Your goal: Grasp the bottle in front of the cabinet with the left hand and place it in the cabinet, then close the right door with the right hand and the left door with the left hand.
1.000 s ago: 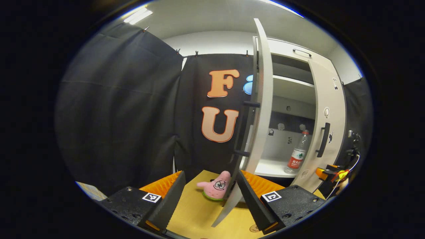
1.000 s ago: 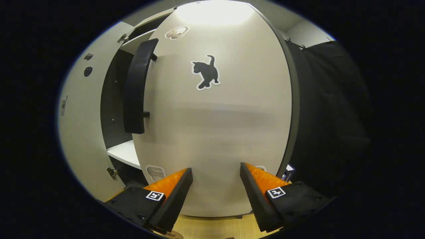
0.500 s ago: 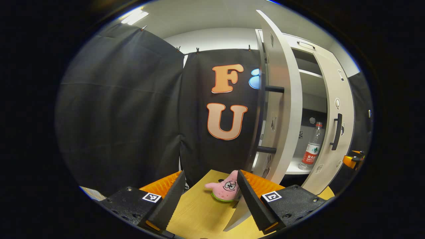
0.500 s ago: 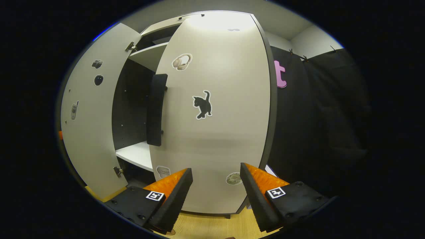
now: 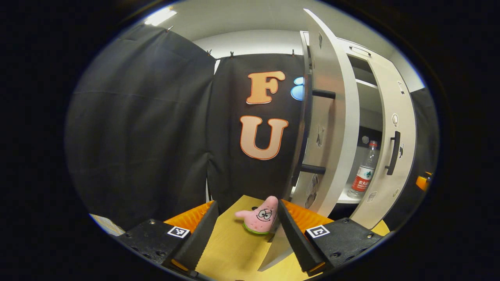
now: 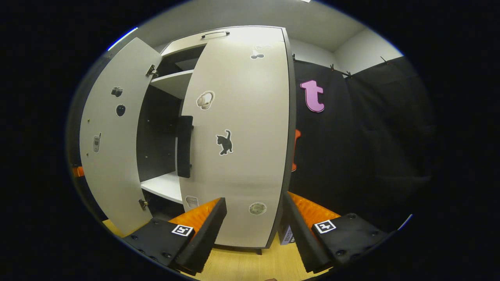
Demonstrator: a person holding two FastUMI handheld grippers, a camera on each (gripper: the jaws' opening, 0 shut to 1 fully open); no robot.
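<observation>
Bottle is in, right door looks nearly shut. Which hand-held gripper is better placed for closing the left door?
Left. The left hand-held gripper is open right beside the left door, whose lower edge lies by its right finger. The right hand-held gripper faces the right door, farther from the left one. The bottle stands inside.

Matt cabinet doors (image 6: 238,136); clear plastic bottle (image 5: 363,171).
</observation>
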